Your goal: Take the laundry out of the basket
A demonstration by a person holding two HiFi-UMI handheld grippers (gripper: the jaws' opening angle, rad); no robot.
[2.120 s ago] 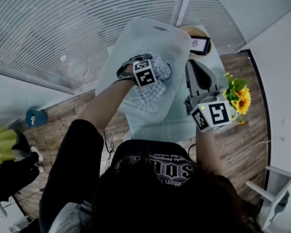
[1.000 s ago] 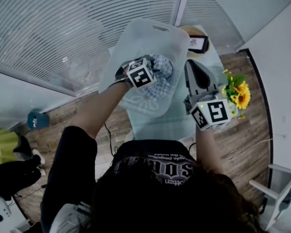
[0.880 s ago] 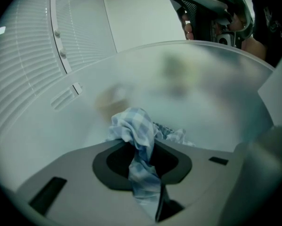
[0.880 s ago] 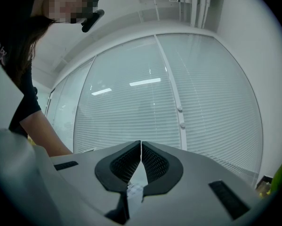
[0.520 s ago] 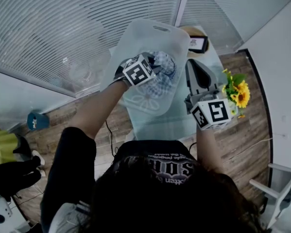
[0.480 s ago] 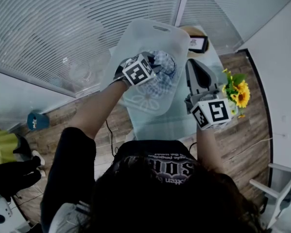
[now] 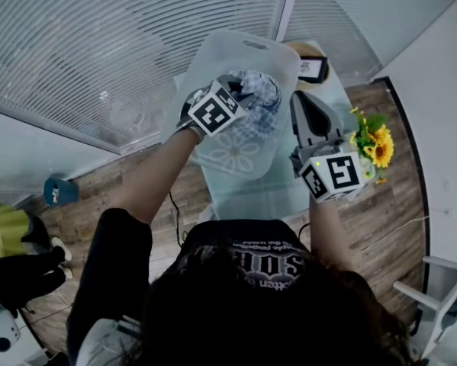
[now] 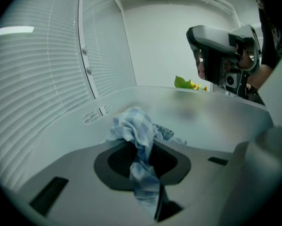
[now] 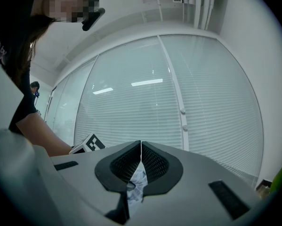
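Glass table, cloth clamped in left gripper

Left hand-held gripper clamped, right one seemingly closed.

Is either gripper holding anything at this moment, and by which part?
The left gripper is shut on the blue checked cloth, pinching a bunched fold of it. The right gripper has its jaws together; whether they pinch anything cannot be told.
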